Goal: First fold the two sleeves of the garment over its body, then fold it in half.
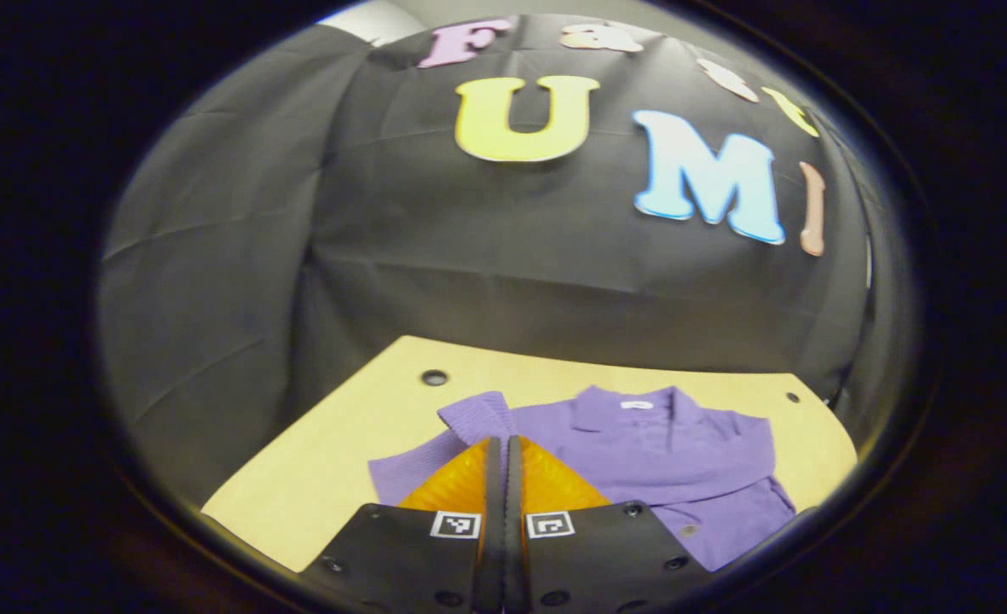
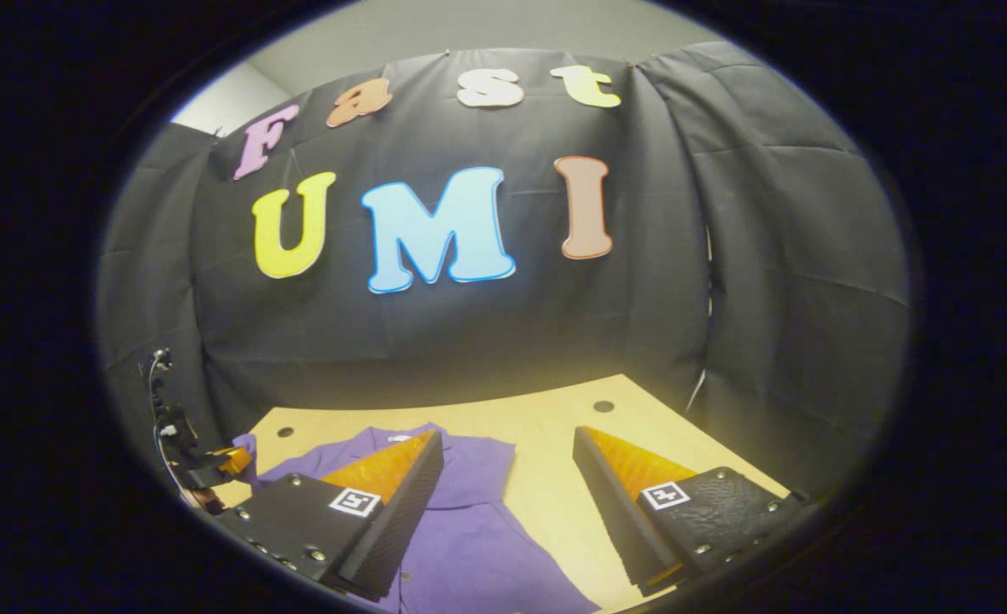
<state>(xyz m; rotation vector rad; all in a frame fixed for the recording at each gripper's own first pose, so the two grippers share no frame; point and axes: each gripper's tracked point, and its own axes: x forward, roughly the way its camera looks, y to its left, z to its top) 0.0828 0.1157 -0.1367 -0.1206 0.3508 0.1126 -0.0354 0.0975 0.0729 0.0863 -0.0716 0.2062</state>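
Shirt (image 1: 665, 452) flat on table (image 1: 341, 443), collar at 12 o'clock | left gripper (image 1: 503, 452) jaws pinched together on sleeve (image 1: 477, 418), raised to carry it over the body | right gripper (image 2: 507, 477) jaws wide apart, hovering by the shirt's edge, apparently waiting.

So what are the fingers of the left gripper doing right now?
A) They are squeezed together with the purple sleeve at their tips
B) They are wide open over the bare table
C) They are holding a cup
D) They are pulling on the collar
A: in the left gripper view the left gripper has its fingers pressed together, with the ribbed cuff of the sleeve of the purple garment bunched up at their tips, above the table.
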